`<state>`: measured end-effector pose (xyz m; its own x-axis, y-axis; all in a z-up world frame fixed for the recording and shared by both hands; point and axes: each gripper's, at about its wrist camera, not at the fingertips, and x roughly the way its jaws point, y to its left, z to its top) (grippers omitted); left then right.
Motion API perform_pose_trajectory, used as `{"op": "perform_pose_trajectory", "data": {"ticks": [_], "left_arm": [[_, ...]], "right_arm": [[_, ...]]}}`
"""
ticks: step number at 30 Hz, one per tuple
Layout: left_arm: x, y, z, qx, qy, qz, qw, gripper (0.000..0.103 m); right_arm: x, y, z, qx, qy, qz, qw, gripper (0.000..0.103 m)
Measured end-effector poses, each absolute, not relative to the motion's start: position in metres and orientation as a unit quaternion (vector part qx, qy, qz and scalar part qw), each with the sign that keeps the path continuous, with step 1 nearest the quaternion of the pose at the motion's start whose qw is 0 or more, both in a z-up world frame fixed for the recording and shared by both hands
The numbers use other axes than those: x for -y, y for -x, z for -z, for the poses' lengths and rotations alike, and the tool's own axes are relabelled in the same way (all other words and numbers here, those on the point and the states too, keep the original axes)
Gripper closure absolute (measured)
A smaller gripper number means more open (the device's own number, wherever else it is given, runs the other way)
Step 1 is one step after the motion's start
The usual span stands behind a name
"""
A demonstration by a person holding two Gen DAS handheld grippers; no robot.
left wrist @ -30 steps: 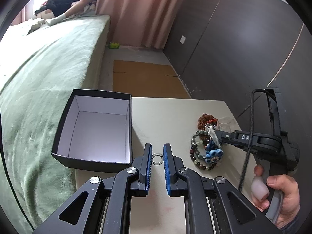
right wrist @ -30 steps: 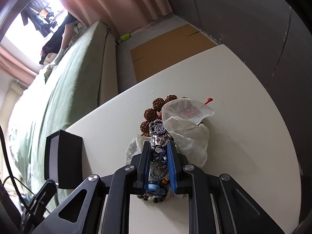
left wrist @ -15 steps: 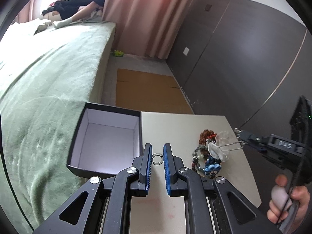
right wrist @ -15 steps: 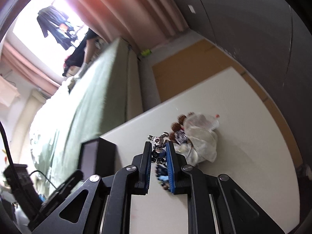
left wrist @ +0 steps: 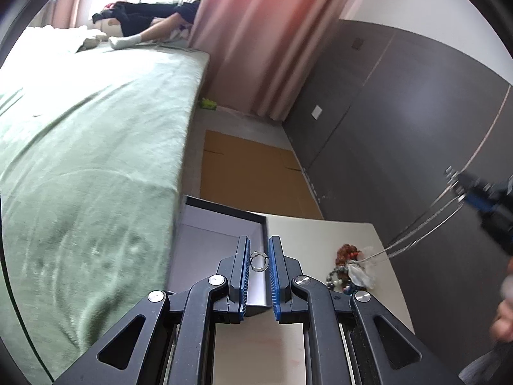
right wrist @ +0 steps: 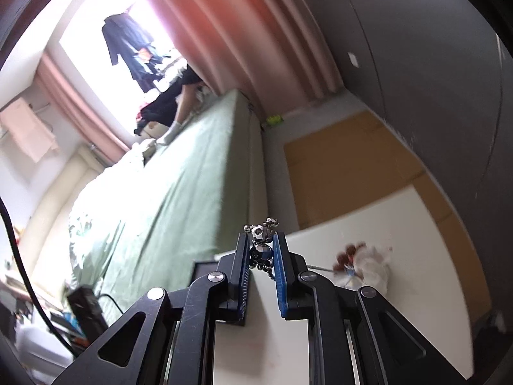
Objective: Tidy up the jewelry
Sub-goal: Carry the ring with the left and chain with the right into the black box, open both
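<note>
Spreading along one side of the room, a green bed (left wrist: 89, 147) runs beside a cream table (left wrist: 320, 234), with a sheet of cardboard (left wrist: 253, 173) flat on the floor beyond the table's far edge. An open dark box (left wrist: 221, 224) with a pale inside sits at the table's edge next to the bed. Near the opposite edge lies a small heap of bead bracelets (left wrist: 348, 268) with a crumpled clear bag (left wrist: 360, 274) on it.

Above the box's near wall, the left gripper (left wrist: 259, 261) has its jaws clamped on a small silver ring (left wrist: 259, 260), which stands upright between the blue pads. Raised off the table, the right gripper (right wrist: 262, 253) has its jaws closed on a silver necklace (right wrist: 261, 250) by its faceted pendant. From the left camera, the necklace's thin chain runs taut from that gripper down to the heap, where its far end is lost among the beads and bag.
</note>
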<state>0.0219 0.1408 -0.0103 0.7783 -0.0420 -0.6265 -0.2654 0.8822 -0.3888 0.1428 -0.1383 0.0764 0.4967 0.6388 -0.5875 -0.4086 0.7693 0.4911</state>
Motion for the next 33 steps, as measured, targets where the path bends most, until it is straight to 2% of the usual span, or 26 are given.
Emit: {"op": "perform_pose_trajectory", "data": {"ticks": [14,23,29,33], "left_arm": [[-0.185,0.001,0.002,-0.293,0.284,-0.083,0.909,0.091],[-0.207,0.013,0.002,-0.277,0.307,-0.099,0.905,0.091],[-0.213,0.018,0.003,-0.274,0.315,-0.106,0.902,0.091],[-0.215,0.019,0.003,-0.275,0.315,-0.11,0.902,0.091]], "right_arm": [[0.081,-0.116,-0.191,-0.325,-0.076,-0.342,0.878,0.087],[0.04,-0.1,-0.235,-0.29,-0.053,-0.369,0.881,0.087],[0.017,-0.096,-0.237,-0.286,-0.05,-0.39,0.874,0.087],[0.002,-0.103,-0.206,-0.312,-0.042,-0.398,0.862,0.087]]}}
